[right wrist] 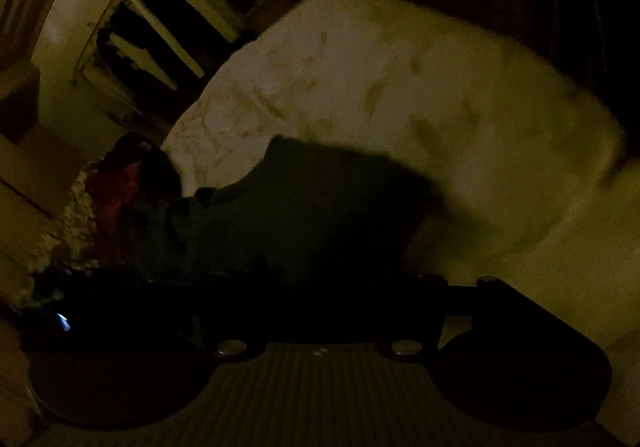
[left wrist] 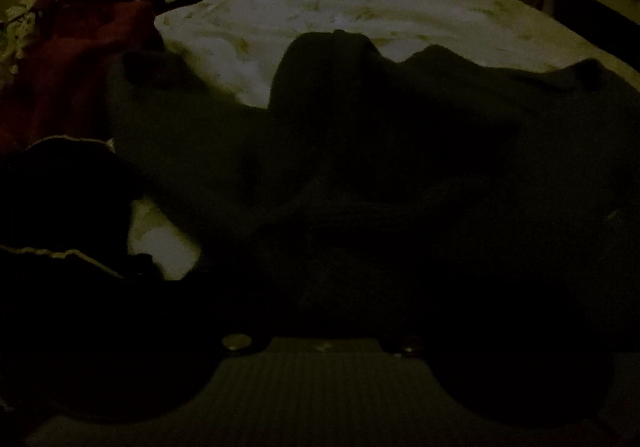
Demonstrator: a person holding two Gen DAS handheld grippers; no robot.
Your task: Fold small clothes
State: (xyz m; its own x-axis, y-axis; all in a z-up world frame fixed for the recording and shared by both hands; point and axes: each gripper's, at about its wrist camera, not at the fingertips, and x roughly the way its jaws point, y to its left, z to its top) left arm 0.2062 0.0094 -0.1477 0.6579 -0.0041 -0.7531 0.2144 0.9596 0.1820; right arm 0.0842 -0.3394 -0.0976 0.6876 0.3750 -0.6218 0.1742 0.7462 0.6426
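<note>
In a dim bedroom, the jaws of the left gripper (left wrist: 320, 247) are lost in darkness over a dark garment (left wrist: 400, 135), and whether they stand apart or pinch the cloth cannot be told. The right gripper (right wrist: 320, 279) appears to have its fingers set wide, with nothing visibly between them, though here too the gloom hides much. The step in hand looks like reaching for the fabric to begin or carry on a fold; the next move calls for each gripper to find an edge or corner and catch it cleanly. The garment, dark green-grey and rumpled into humps, lies spread across the near part of a pale patterned bedspread (left wrist: 360, 7). Red clothing (left wrist: 80, 59) sits piled at the left.
</note>
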